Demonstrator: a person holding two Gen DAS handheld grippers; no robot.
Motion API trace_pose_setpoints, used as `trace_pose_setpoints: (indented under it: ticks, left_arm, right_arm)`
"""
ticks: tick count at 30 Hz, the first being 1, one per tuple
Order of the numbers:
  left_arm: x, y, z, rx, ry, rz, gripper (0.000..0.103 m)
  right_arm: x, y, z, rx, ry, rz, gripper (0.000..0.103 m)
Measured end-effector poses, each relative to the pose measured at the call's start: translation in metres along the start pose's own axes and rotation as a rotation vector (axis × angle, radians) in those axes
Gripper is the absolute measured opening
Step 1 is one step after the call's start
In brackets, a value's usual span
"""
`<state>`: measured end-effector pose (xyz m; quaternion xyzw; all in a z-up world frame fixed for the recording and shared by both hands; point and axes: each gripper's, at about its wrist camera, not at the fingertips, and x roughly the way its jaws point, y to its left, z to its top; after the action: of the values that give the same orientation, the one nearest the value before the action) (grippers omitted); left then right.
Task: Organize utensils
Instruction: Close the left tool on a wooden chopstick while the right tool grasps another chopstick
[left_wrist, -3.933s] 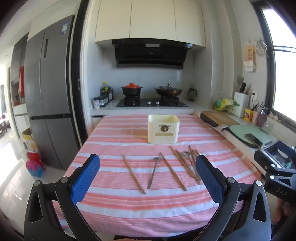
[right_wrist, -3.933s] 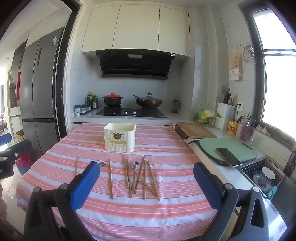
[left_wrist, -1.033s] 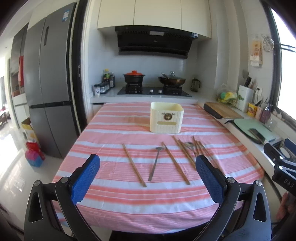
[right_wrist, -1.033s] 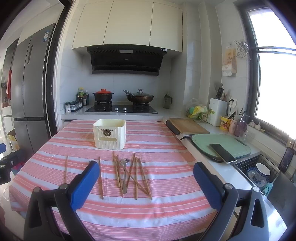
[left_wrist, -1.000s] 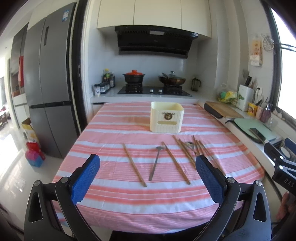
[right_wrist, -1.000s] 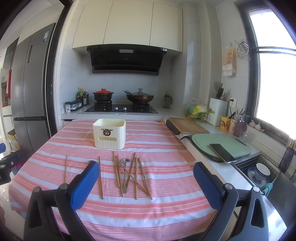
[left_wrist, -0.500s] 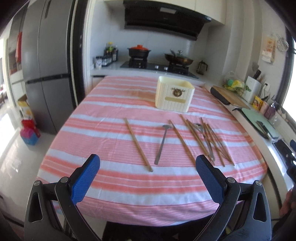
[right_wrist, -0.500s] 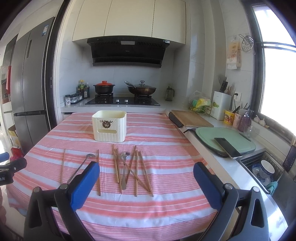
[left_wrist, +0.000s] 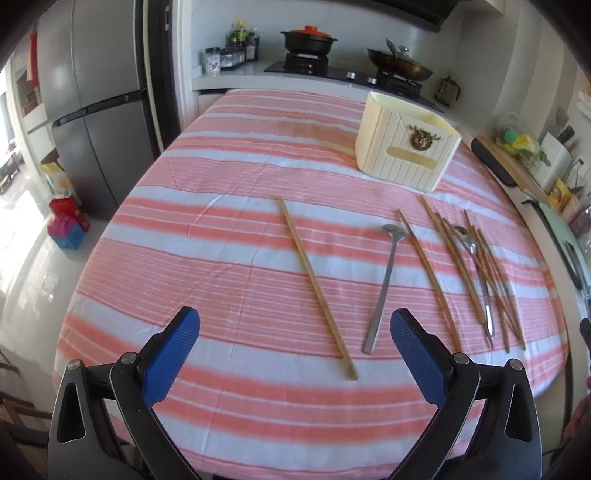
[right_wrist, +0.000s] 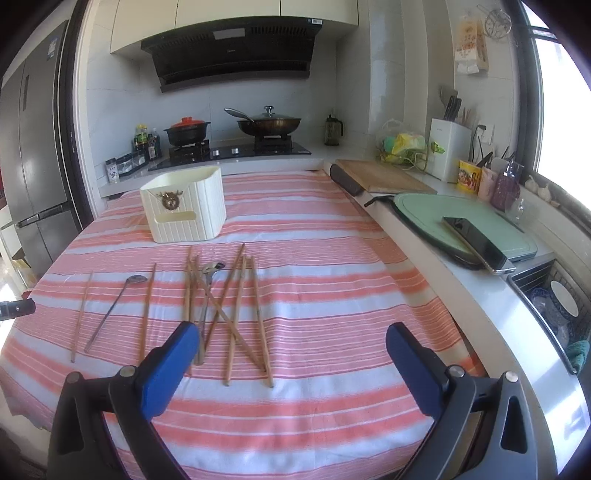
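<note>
A cream utensil holder (left_wrist: 406, 147) (right_wrist: 184, 206) stands at the back of a table with a pink striped cloth (left_wrist: 240, 177) (right_wrist: 332, 258). In front of it lie a lone wooden chopstick (left_wrist: 316, 284) (right_wrist: 80, 314), a metal spoon (left_wrist: 384, 288) (right_wrist: 114, 308), another chopstick (left_wrist: 424, 266) (right_wrist: 147, 310) and a crossed pile of chopsticks with a second spoon (left_wrist: 480, 273) (right_wrist: 225, 302). My left gripper (left_wrist: 295, 332) hangs open over the near edge, just short of the lone chopstick's near end. My right gripper (right_wrist: 293, 343) is open, empty, near the pile's front ends.
A grey fridge (left_wrist: 96, 92) stands left of the table. A stove with a red-lidded pot (right_wrist: 186, 131) and a pan (right_wrist: 267, 123) is behind. On the right counter lie a wooden board (right_wrist: 384, 177), a green board (right_wrist: 461, 221) with a phone (right_wrist: 476, 243), and a sink (right_wrist: 554, 302).
Both grippers have moved forward and tilted down toward the table, so the utensils look larger and closer. Both stay open. Nothing on the table has moved.
</note>
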<state>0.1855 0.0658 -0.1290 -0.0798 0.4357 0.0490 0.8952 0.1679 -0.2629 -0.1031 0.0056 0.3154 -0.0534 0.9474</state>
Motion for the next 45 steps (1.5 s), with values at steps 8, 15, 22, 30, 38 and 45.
trace_pose_setpoints:
  ticks: [8,15,22,30,38,45]
  left_arm:
    - [0.067,-0.004,0.023,0.039,0.103,0.044,0.103]
    - [0.096,-0.007,0.026,0.063,0.143,0.082,0.102]
    - [0.114,-0.009,0.024,0.133,0.158,0.147,0.103]
    - [0.108,0.024,0.025,0.148,0.177,0.161,0.103]
    - [0.117,0.035,0.037,0.131,0.247,0.073,0.102]
    - [0.139,0.024,0.055,0.189,0.31,0.069,0.103]
  right_arm:
    - [0.086,0.009,0.02,-0.175,0.181,0.171,0.079]
    - [0.158,0.026,0.024,-0.243,0.375,0.246,0.041]
    - [0.183,0.041,0.019,-0.359,0.467,0.254,0.022]
    - [0.185,0.021,0.026,-0.323,0.531,0.2,0.017]
    - [0.198,0.022,0.033,-0.321,0.586,0.237,0.024]
    - [0.232,0.029,0.056,-0.345,0.634,0.261,0.024]
